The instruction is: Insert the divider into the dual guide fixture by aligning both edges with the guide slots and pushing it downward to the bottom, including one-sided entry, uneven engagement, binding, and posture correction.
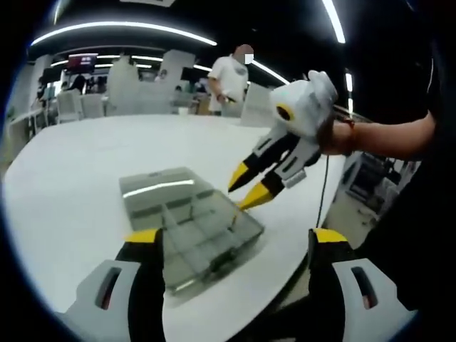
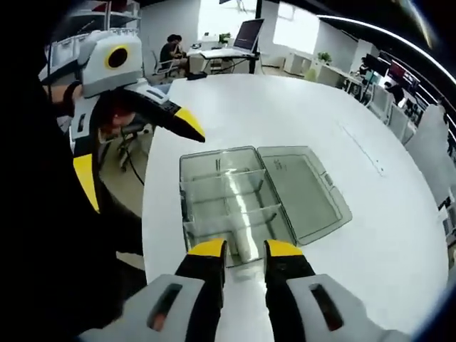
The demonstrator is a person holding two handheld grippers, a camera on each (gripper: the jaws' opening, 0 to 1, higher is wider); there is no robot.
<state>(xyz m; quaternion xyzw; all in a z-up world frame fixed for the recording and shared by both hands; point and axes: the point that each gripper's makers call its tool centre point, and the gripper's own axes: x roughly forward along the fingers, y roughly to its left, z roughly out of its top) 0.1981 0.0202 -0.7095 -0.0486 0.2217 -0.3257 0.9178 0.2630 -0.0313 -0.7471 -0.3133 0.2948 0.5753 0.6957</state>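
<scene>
The right tongs [image 2: 246,249] are narrowed, their yellow tips close together at the near end of a clear compartment box [image 2: 214,189]. Between the tips sits a pale, see-through piece [image 2: 246,246], probably the divider. I cannot tell whether the jaws are pinching it or merely stand either side of it. Just beyond the tips run the box's inner walls and slots, and the open lid [image 2: 306,189] lies flat to the right of them.

The left tongs [image 1: 235,239] are spread wide and hold nothing. They hang above and short of the box, which lies ahead between the two jaws on the white table [image 1: 85,178].

The main risk, as I judge it, is going in crooked. The piece is clear against a clear box, so its edges and the slots are hard to tell apart, and one edge could catch its slot while the other rides on top of the wall. Pressing down then would jam it at a slant. A second risk is that the box is light and nothing is steadying it. A downward or sideways push from the right tongs could slide or tip it toward the table edge near the left tongs. A loose grip could also let the piece twist between the tips.
</scene>
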